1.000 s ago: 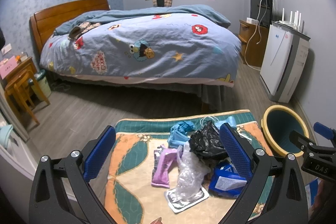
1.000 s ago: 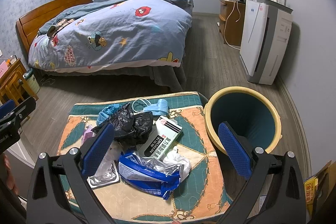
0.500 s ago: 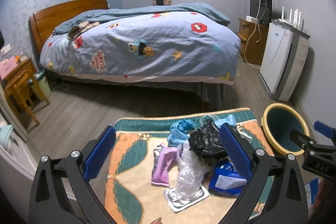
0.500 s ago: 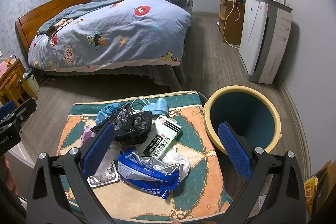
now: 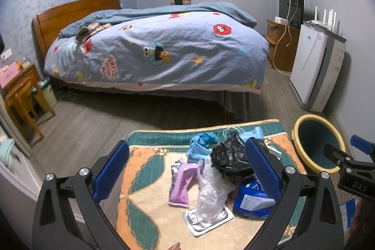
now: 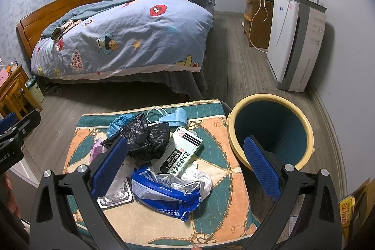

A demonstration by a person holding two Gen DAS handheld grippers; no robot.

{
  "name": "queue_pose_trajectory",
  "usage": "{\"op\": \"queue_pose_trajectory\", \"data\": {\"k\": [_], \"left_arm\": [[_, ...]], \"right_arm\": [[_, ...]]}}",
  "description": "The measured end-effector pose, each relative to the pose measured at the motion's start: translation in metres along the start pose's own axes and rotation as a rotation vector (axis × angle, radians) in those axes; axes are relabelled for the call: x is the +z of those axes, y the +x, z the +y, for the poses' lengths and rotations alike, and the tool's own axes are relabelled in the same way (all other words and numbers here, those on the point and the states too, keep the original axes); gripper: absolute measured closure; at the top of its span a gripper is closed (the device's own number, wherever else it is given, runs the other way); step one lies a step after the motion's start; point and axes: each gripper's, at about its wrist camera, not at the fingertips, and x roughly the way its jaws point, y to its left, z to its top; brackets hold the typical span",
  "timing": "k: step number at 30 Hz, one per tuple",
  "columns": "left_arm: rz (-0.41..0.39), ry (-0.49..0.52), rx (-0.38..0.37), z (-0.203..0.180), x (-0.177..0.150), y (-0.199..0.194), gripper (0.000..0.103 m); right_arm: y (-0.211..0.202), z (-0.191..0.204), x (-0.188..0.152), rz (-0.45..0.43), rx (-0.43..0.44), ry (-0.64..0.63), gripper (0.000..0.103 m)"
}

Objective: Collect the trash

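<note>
The trash lies heaped on the quilted cushion (image 6: 218,151) in front of me: a crumpled black plastic bag (image 6: 146,138) on top, light and slack, best pinched at a raised fold; a torn blue wipes packet (image 6: 164,193), crinkly and probably slippery, which I would take by its ragged edge; a stiff white-and-black carton (image 6: 181,152), the one rigid thing, to be gripped across its narrow sides; clear film (image 5: 211,191) over a flat foil tray (image 5: 207,220); a limp purple pouch (image 5: 180,184); and blue face masks (image 6: 174,120) with thin loops at the far side (soft, easily snagged). My right gripper (image 6: 184,164) hangs above the heap, fingers spread wide and empty; my left gripper (image 5: 186,170) likewise stands apart with nothing between its blue ribbed pads (image 5: 261,168). The round bin (image 6: 271,130), yellow-rimmed with a dark teal inside, stands just beside the cushion's right edge; it looks empty, though its bottom is in shadow.
</note>
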Motion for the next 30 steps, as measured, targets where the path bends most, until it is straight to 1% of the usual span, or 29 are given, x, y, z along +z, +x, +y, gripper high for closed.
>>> {"op": "queue_pose_trajectory", "data": {"k": [6, 8, 9, 14, 16, 20, 22, 23, 24, 28, 30], "left_arm": [[0.001, 0.0, 0.001, 0.0, 0.0, 0.0, 0.005], [0.002, 0.0, 0.0, 0.0, 0.0, 0.0, 0.005], [0.002, 0.001, -0.001, -0.003, -0.005, 0.004, 0.005], [0.003, 0.001, -0.001, -0.004, -0.007, 0.004, 0.005], [0.005, 0.003, -0.001, -0.005, -0.008, 0.007, 0.005], [0.007, 0.008, -0.005, -0.007, -0.018, 0.015, 0.005], [0.008, 0.008, -0.001, -0.007, -0.018, 0.016, 0.005], [0.009, 0.007, -0.001, -0.007, -0.017, 0.016, 0.005], [0.01, 0.009, 0.002, -0.008, -0.018, 0.017, 0.005], [0.013, 0.017, 0.007, -0.009, -0.017, 0.019, 0.005], [0.019, 0.02, 0.012, -0.01, -0.017, 0.021, 0.005]], "right_arm": [[0.0, 0.001, 0.001, 0.003, 0.0, -0.001, 0.005], [0.003, -0.004, -0.006, 0.004, 0.0, 0.001, 0.005], [0.004, -0.004, -0.008, 0.004, 0.0, 0.001, 0.005], [0.003, -0.003, -0.006, 0.007, 0.0, 0.002, 0.005], [0.005, -0.003, -0.011, 0.01, -0.003, 0.001, 0.005], [0.006, -0.005, -0.017, 0.014, -0.02, 0.009, 0.005], [0.006, -0.008, -0.021, 0.019, -0.052, 0.029, 0.005], [0.004, -0.01, -0.017, 0.028, -0.063, 0.041, 0.005], [0.004, -0.013, -0.019, 0.038, -0.066, 0.057, 0.005], [0.013, -0.022, -0.017, 0.111, -0.026, 0.074, 0.005], [0.014, -0.025, -0.018, 0.128, -0.007, 0.07, 0.005]]}}
